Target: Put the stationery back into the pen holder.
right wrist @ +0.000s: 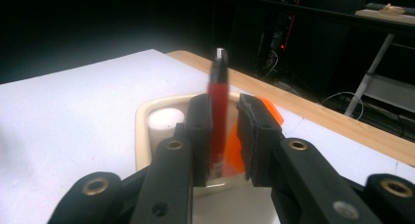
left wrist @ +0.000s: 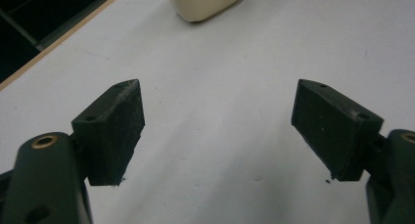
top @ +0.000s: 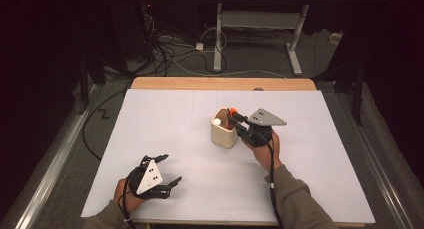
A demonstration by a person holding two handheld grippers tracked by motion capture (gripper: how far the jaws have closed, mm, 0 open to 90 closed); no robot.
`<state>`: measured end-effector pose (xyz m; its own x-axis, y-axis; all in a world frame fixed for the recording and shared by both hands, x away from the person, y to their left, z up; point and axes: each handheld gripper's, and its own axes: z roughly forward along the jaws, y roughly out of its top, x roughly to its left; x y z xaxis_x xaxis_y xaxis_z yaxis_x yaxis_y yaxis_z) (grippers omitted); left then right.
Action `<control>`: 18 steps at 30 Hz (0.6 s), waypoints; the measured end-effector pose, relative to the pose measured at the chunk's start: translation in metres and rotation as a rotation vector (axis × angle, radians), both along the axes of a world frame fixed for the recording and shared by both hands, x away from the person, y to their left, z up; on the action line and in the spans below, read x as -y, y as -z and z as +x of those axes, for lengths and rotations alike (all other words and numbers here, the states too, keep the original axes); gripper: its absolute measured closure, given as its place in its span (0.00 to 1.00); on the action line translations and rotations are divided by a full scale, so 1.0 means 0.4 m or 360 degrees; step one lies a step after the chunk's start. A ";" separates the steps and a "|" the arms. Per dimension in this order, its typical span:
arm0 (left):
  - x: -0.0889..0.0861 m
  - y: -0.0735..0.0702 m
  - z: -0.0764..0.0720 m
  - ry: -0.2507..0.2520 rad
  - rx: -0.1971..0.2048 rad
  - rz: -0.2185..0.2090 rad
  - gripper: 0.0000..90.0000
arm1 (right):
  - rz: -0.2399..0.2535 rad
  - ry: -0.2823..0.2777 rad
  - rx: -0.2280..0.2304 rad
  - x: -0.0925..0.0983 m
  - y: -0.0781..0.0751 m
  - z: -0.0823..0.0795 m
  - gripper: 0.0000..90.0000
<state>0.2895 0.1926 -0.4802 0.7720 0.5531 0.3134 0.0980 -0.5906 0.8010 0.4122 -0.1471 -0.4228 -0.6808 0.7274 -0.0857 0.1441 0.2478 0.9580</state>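
Pen (right wrist: 218, 111) stands upright in the cream cup (top: 223, 134) mid-table, between your right gripper's (right wrist: 224, 136) jaws, which are nearly closed around it; a slight gap shows on one side. Your left gripper (left wrist: 215, 128) rests near the table's front edge, spread wide and empty

The red pen (right wrist: 218, 111) standing in the cream cup (right wrist: 142, 136) is motion-blurred, its lower end hidden behind the right gripper (right wrist: 222, 136), and in the left gripper view the cup (left wrist: 205, 3) is cut off by the top edge.
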 end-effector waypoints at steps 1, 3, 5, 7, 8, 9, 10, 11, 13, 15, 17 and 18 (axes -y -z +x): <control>0.000 0.000 0.000 -0.0001 0.0000 0.0001 0.22 | -0.0010 0.0006 -0.0001 0.001 0.000 -0.001 0.83; 0.001 0.000 0.000 0.0001 0.0000 0.0003 0.22 | -0.0013 0.0010 -0.0003 0.003 0.000 -0.001 0.82; 0.001 0.000 0.000 0.0002 -0.0001 0.0002 0.22 | -0.0017 0.0010 0.0001 0.003 0.000 -0.002 0.80; 0.000 0.000 0.000 0.0001 -0.0002 0.0002 0.22 | -0.0011 0.0013 0.0001 0.004 0.000 -0.003 0.80; 0.000 0.000 0.000 0.0000 -0.0002 0.0001 0.22 | -0.0015 0.0011 0.0004 0.005 0.000 -0.003 0.79; 0.000 0.000 0.000 0.0001 -0.0001 0.0001 0.22 | -0.0016 0.0010 0.0003 0.006 -0.001 -0.004 0.79; 0.000 0.000 0.000 0.0001 -0.0001 0.0001 0.22 | -0.0015 0.0016 0.0002 0.006 -0.001 -0.005 0.78; 0.000 0.000 0.000 0.0002 -0.0002 0.0001 0.22 | -0.0013 0.0019 0.0004 0.006 -0.002 -0.006 0.78; 0.001 0.000 0.000 0.0003 -0.0001 0.0003 0.22 | -0.0024 0.0019 0.0014 0.008 -0.004 -0.008 0.75; 0.001 0.000 0.000 0.0003 -0.0001 0.0002 0.22 | -0.0026 0.0034 0.0027 0.009 -0.007 -0.012 0.73; 0.001 0.000 0.000 0.0005 0.0000 0.0008 0.22 | -0.0028 0.0036 0.0046 0.012 -0.011 -0.015 0.70; 0.002 0.000 0.000 0.0007 -0.0002 0.0008 0.22 | -0.0024 0.0045 0.0057 0.013 -0.013 -0.017 0.68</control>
